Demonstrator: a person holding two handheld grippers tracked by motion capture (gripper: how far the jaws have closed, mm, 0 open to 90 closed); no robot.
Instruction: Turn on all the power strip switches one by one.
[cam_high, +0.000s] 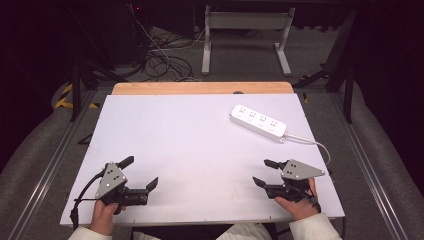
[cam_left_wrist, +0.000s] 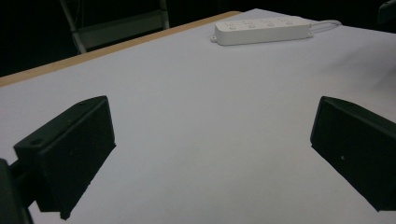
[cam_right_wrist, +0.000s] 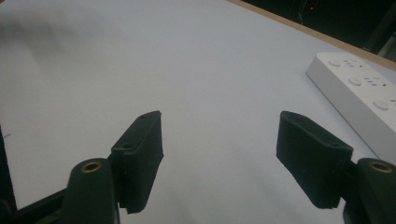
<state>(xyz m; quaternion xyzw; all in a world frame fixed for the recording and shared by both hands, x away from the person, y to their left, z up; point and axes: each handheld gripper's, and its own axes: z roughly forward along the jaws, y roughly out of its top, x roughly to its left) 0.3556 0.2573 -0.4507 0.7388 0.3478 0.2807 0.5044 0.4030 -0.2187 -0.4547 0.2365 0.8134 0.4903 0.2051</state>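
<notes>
The power strip (cam_high: 258, 122) is found on the far right part of the table (cam_high: 190, 160), lying flat and slantwise, one end toward the far edge and the other toward the right edge. It is untouched: neither gripper is on it or beside it, so the work on it is judged not yet begun, and the whole approach and grasp are left to be done.

The strip is a long, low block of smooth white plastic with rounded corners. Along its top a row of socket faces is set, each marked with small slots, and a small tab is seen at one end in the left gripper view (cam_left_wrist: 263, 31). A white cable (cam_high: 311, 142) is led from its near end and curves off over the right edge of the table. In the right gripper view the strip (cam_right_wrist: 359, 93) is seen close at the right, matt and slightly glossy at the edges.

The right gripper (cam_high: 264, 172) is held low over the near right part of the table, well apart from the strip, its black jaws spread wide with nothing between them. The left gripper (cam_high: 139, 172) is held at the near left, farther still, likewise spread wide and empty. The pads are blocky, dull black and rubbery in look; a grey three-cornered plate is borne on each gripper.

The table is covered by a plain white, matt sheet, with a strip of pale wood (cam_high: 200, 88) left bare along the far edge.
</notes>
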